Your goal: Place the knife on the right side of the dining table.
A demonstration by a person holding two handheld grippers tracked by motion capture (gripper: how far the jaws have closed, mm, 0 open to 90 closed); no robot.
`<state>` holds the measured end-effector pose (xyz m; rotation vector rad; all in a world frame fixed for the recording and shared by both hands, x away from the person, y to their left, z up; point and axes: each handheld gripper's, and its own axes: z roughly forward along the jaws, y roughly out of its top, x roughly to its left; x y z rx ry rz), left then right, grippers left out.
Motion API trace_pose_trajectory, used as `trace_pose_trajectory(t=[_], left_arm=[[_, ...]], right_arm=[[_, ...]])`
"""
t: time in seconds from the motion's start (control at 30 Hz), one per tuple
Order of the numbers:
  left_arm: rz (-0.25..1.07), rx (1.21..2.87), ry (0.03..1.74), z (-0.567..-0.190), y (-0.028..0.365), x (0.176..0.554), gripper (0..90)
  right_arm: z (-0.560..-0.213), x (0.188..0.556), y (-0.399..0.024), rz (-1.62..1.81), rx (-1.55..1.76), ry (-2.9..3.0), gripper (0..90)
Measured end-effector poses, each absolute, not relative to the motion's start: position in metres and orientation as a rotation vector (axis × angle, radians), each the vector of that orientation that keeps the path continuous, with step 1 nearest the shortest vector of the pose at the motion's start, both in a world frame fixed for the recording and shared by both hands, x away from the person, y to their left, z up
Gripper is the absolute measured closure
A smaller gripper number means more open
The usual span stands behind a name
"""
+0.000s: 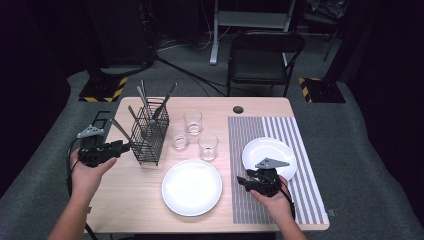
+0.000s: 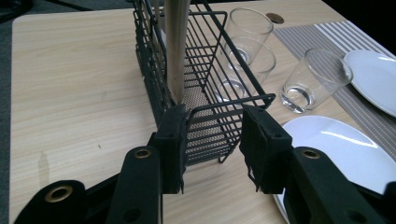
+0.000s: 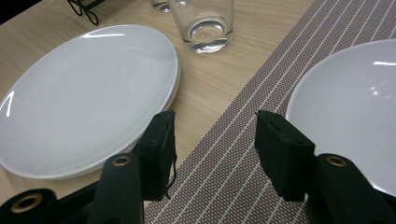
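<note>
— Table [image 1: 135,200] first: pale wood across the middle of the high view, with a striped placemat [image 1: 250,150] over its right part.

— And on it?

— Large white plate [image 1: 192,187] at lower centre, a smaller plate [image 1: 265,150] on the mat to its right. Left of centre stands the black wire caddy [image 1: 150,135] with cutlery upright in it; three glasses [image 1: 208,146] sit between caddy and mat.

— Grippers?

— Left gripper [image 1: 121,146] sits at the frame's left, tips right at the caddy's near end. In the left gripper view its jaws stand moderately apart, nothing pinched, though a pale handle [image 2: 177,46] rises just above the left jaw. Right gripper [image 1: 245,182] hovers at lower right — jaws moderately apart, empty, over the placemat's edge between the two plates.
</note>
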<state>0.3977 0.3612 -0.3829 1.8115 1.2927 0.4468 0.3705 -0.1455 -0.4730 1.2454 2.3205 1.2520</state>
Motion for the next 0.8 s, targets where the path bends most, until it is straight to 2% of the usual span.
trace_pose_trajectory(t=[0.8], left_arm=[[0.467, 1.801, 1.331, -0.381, 0.360, 0.426, 61.0]], right_arm=[[-0.474, 0.371, -0.146, 1.249, 1.250, 2.317, 47.4]])
